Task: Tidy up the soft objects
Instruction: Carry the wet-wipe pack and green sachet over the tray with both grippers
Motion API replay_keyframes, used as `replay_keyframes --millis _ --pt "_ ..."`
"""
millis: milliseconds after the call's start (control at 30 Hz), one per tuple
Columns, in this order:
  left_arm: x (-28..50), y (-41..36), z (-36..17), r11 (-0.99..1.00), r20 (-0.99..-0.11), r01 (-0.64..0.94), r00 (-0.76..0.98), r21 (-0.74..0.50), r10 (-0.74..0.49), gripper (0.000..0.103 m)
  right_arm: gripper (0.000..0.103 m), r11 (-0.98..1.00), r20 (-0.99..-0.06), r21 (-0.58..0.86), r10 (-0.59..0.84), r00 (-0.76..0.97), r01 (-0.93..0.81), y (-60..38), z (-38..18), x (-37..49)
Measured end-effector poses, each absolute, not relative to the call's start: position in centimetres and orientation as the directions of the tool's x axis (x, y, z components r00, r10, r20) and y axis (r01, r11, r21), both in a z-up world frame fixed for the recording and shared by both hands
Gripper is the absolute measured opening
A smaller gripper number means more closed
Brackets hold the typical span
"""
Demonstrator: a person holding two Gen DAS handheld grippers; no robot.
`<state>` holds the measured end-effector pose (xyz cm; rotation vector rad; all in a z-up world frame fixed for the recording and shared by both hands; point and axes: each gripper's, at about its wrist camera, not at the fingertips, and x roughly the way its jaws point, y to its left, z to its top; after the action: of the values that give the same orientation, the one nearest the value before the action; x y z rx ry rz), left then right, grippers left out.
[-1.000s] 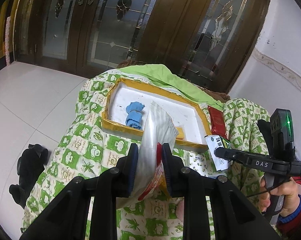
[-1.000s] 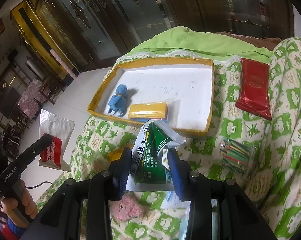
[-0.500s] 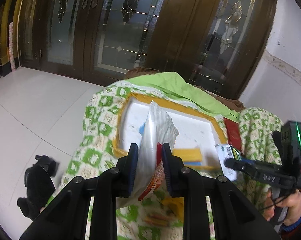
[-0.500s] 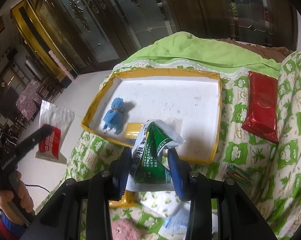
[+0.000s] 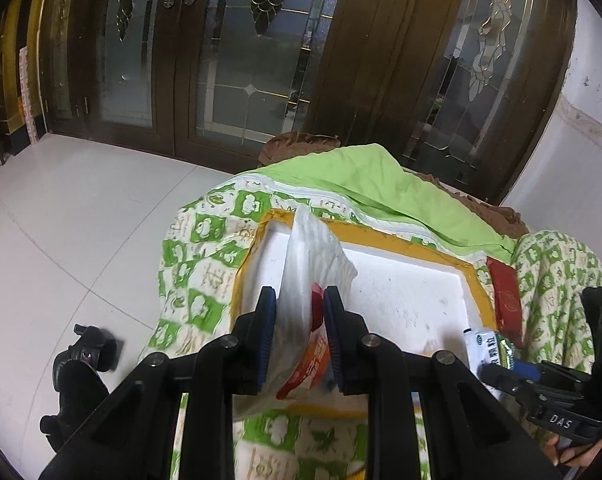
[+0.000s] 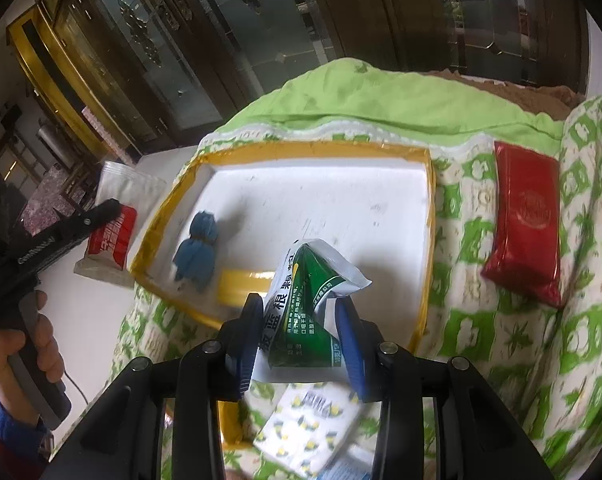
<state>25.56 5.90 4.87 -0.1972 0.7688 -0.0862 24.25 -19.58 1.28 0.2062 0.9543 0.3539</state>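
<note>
My left gripper (image 5: 297, 320) is shut on a white pouch with a red label (image 5: 307, 280) and holds it above the near left part of the white foam tray with yellow rim (image 5: 405, 300). My right gripper (image 6: 299, 332) is shut on a green and white sachet (image 6: 309, 292) over the tray's near edge (image 6: 429, 240). In the tray lie a blue soft toy (image 6: 197, 248) and a yellow pack (image 6: 241, 280). The left gripper with its white pouch (image 6: 113, 216) also shows at the left of the right wrist view.
The tray sits on a green and white patterned quilt (image 6: 481, 340) with a plain green blanket (image 6: 381, 100) behind. A red packet (image 6: 525, 224) lies right of the tray. A white printed pack (image 6: 313, 424) lies below my right gripper. A black shoe (image 5: 81, 372) stands on the floor.
Both grippers have moved forward toward the tray with their packets still held. The left pouch now hangs over the tray instead of before it. The right sachet has advanced over the tray's near edge.
</note>
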Motion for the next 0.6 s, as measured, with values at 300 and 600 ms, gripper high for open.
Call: replay_keyframes --millis 300,600 --pt "28.7 5.8 3.3 0.980 -0.703 -0.023 0.700 -0.198 -0.125 0.024 0.040 0.945 -0.772 0.268 0.328 0.544 -0.190 -19.3 0.4 26.8" --pt "29.6 5.1 0.4 0.988 -0.739 -0.038 0.668 -0.151 -0.087 0.024 0.040 0.975 -0.820 0.121 0.203 0.536 -0.184 -19.0 -1.4 27.6"
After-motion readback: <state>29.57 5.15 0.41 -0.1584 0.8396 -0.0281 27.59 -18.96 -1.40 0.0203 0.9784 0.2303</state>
